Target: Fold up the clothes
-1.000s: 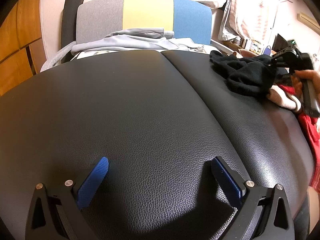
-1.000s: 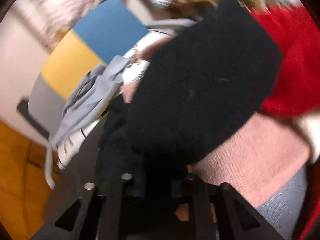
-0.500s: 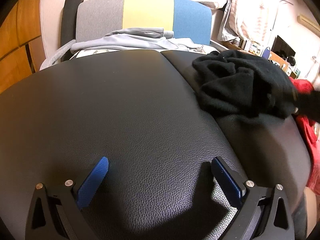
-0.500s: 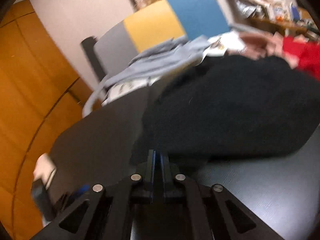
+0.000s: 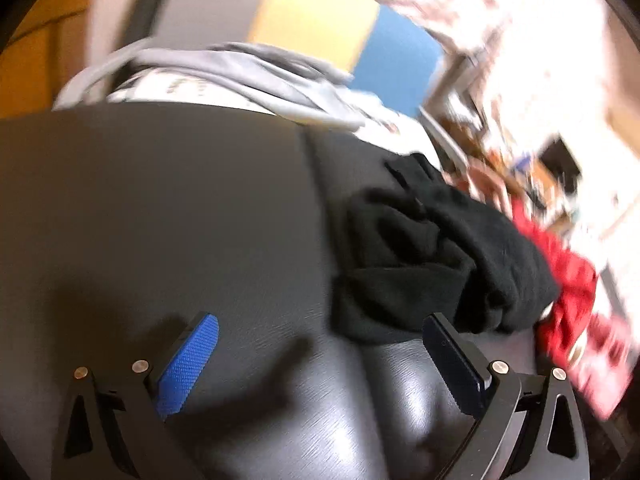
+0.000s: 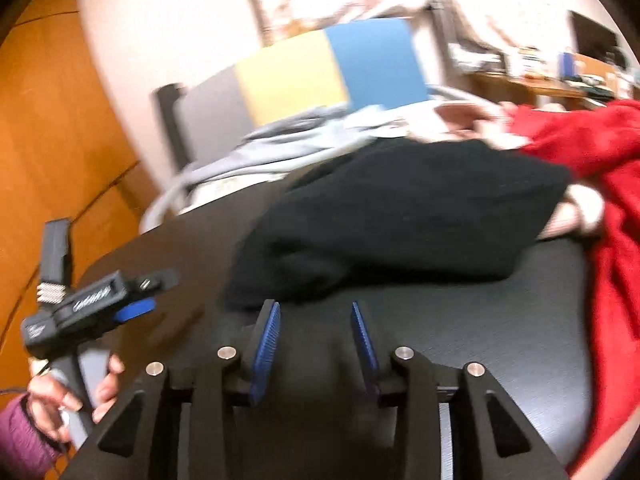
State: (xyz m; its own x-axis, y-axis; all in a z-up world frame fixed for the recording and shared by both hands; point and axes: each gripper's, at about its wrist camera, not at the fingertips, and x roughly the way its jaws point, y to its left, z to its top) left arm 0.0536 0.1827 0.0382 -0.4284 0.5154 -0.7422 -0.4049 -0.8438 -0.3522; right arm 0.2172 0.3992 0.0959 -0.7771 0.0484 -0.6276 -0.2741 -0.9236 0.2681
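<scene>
A crumpled black garment [image 5: 440, 260] lies in a heap on the right half of the black leather surface [image 5: 160, 220]. My left gripper [image 5: 320, 344] hovers over the leather just short of the heap, blue pads wide apart, open and holding nothing. In the right wrist view the black garment [image 6: 400, 216] lies just beyond my right gripper [image 6: 316, 332]. Its jaws are opening, with only bare leather between the pads. The left gripper [image 6: 152, 292] also shows at the far left of that view, held by a hand [image 6: 80, 392].
Red clothing [image 5: 568, 280] is piled at the right edge beside the black heap, and pale pink fabric [image 6: 580, 208] pokes out under it. A grey garment [image 5: 240, 72] lies behind the surface, against a grey, yellow and blue panel [image 5: 312, 20]. Orange wooden doors [image 6: 60, 140] stand at left.
The right gripper dragged the black garment onto the leather surface and let it go, its jaws parting. The left gripper rose and tilted, bringing the heap closer.
</scene>
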